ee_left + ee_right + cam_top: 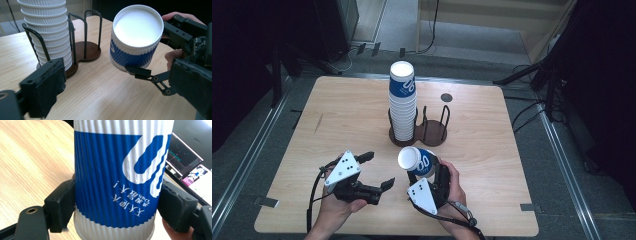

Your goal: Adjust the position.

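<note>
1. The counter (492,135) is a pale wood top, and it carries everything else.
2. A tall stack of cups (402,107) stands upright in the left bay of a dark two-bay wire holder (434,131) near the counter's middle. The ribbed white cups are nested one inside another, and the top cup shows a blue band. The holder's right bay has no cup in it.
3. The right gripper (424,172) sits nearer the person than the holder, just right of centre. Its jaws pinch a single paper cup (417,161), one pad on each side of the ribbed wall, as the right gripper view shows with the cup (117,180) wedged between the two black pads.
4. That cup is held off the counter, just in front of the holder and apart from the stack. It is tipped over: its long axis lies closer to level than upright, and its open mouth faces left and towards the person, at the left gripper. In the left gripper view the cup (135,37) shows a plain white inside with nothing in it, and the blue band wraps its outer wall.
5. The left gripper (374,172) rests low at the person's left, near the cup's mouth but clear of it. Its jaws are spread wide with nothing between them.
</note>
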{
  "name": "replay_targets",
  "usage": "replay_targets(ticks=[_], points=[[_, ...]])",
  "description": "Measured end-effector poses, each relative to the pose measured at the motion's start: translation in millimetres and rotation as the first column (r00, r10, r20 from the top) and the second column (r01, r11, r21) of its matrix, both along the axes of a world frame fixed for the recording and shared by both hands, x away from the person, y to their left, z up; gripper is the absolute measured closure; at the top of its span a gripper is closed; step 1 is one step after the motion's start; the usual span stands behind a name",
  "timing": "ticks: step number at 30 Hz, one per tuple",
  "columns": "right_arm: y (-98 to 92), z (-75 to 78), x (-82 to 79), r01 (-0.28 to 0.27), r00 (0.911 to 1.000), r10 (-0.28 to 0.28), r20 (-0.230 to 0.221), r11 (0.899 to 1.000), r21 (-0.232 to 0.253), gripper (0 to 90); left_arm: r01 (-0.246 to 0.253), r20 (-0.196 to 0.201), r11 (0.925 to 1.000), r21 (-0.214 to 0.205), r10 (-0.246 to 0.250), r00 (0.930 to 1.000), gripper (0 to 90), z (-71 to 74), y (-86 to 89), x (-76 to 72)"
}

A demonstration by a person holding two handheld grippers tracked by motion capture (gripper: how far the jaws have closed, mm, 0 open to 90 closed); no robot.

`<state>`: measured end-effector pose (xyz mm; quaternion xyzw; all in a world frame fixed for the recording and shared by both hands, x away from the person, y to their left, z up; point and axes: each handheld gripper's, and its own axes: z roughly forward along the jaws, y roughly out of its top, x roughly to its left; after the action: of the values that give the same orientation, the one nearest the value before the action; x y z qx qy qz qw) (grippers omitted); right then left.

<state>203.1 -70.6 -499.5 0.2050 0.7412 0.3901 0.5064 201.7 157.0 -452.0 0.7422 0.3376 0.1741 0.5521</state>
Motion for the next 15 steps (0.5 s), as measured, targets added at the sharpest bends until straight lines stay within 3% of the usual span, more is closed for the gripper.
replay_targets(ticks=[15], points=[[11.0,-5.6,-8.2,-0.031,0.9968,0.039,0.07,0.992,-0.121,21.0,0.042,-0.011,0.999,0.018,-0.041,0.9991,6.3,-0.3,-8.0,-1.6]])
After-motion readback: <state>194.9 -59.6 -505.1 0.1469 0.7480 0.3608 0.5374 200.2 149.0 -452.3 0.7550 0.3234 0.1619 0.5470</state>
